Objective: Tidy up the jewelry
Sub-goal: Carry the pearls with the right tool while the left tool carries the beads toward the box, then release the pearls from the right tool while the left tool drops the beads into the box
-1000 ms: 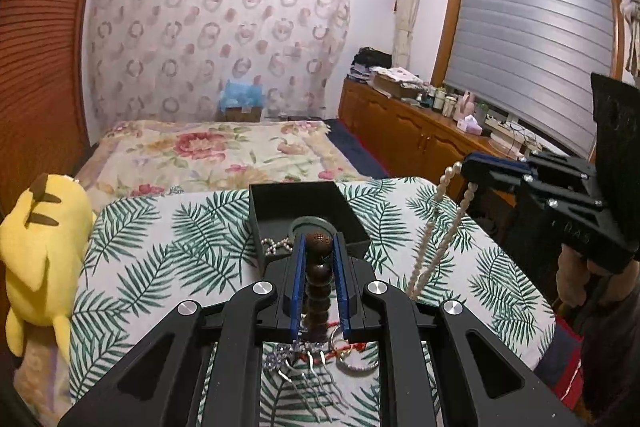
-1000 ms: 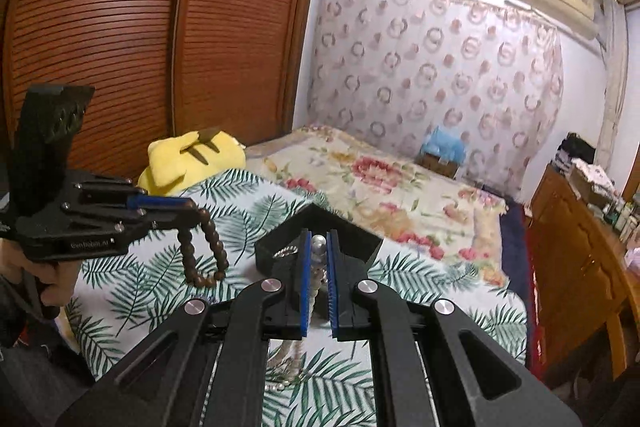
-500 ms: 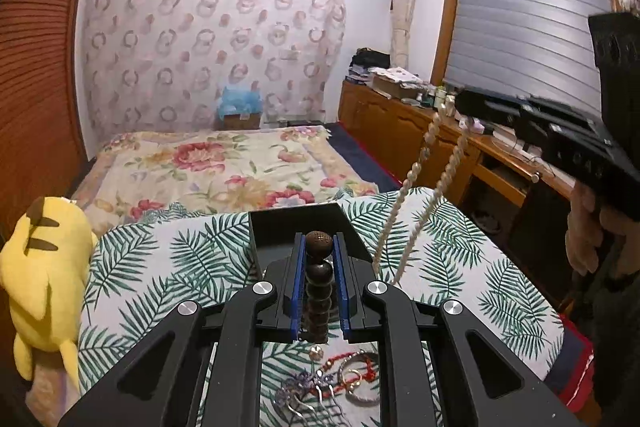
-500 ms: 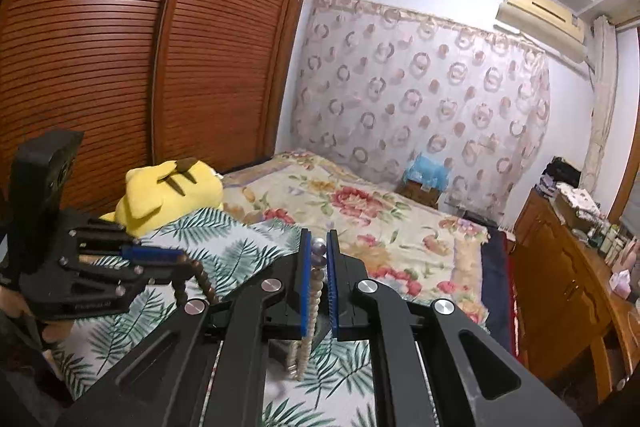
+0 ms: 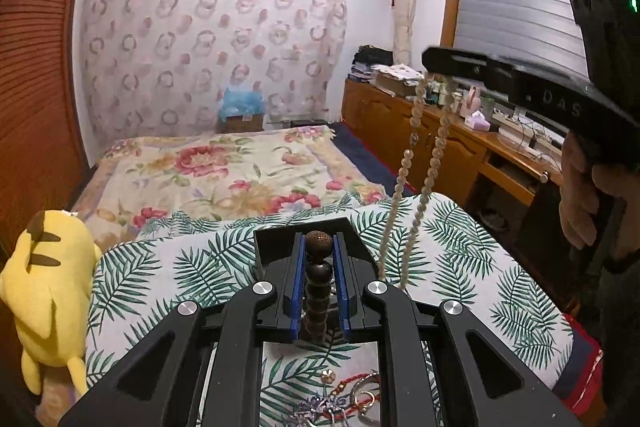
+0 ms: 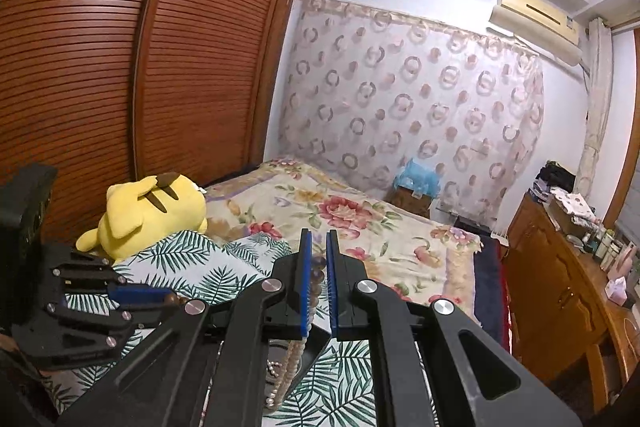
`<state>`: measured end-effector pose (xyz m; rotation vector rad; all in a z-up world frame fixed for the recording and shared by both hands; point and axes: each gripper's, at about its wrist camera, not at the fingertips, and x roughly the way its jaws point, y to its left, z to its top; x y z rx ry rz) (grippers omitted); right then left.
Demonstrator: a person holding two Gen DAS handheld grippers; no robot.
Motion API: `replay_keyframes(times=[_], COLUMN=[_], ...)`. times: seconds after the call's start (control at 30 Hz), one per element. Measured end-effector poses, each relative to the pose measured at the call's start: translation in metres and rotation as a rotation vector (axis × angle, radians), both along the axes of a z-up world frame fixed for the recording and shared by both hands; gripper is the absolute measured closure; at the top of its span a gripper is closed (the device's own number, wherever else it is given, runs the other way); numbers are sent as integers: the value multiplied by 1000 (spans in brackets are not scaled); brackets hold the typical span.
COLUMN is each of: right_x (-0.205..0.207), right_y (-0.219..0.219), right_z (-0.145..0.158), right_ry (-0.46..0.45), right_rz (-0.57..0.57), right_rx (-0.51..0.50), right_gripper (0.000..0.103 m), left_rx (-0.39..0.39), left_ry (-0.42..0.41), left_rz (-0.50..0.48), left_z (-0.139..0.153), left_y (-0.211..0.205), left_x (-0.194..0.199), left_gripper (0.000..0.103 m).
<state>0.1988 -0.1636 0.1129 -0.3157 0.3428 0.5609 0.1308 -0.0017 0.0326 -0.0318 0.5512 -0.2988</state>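
Note:
My left gripper (image 5: 318, 247) is shut on a dark brown wooden bead bracelet (image 5: 318, 279), held above the black jewelry box (image 5: 272, 239) on the palm-leaf cloth. My right gripper (image 6: 316, 247) is shut on a long pearl necklace (image 6: 290, 371). In the left wrist view the necklace (image 5: 416, 163) hangs in two strands from the right gripper (image 5: 430, 61), high at the right, down to beside the box. The left gripper (image 6: 140, 295) shows at the lower left of the right wrist view.
Loose jewelry (image 5: 344, 399), rings and a red cord, lies on the cloth near me. A yellow plush toy (image 5: 48, 291) sits at the left edge. A flowered bed (image 5: 224, 171) lies behind, a wooden dresser (image 5: 452, 143) at the right, a wardrobe (image 6: 120, 67) at the left.
My right gripper has risen high, drawing the pearl necklace up into long hanging strands. My left gripper has lifted with the bead bracelet and now hides most of the box.

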Motion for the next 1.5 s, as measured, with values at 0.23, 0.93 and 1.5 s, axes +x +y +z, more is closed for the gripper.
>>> replay_keyframes(times=[0.23,0.93,1.5], right_x=[6,41,8], right_y=[6,10,-20], right_z=[6,-124,-152], right_ry=[-15,318,372], right_rz=[-5,34,49], right_rx=[-13,2,33], right_gripper=[95,95,95], left_rx=[11,29,43], left_ry=[0,51,90], left_rz=[7,7,1], left_z=[0,-9,-31], left_y=[1,-12,-20], left_x=[8,53,71], left_gripper=[91,91,90])
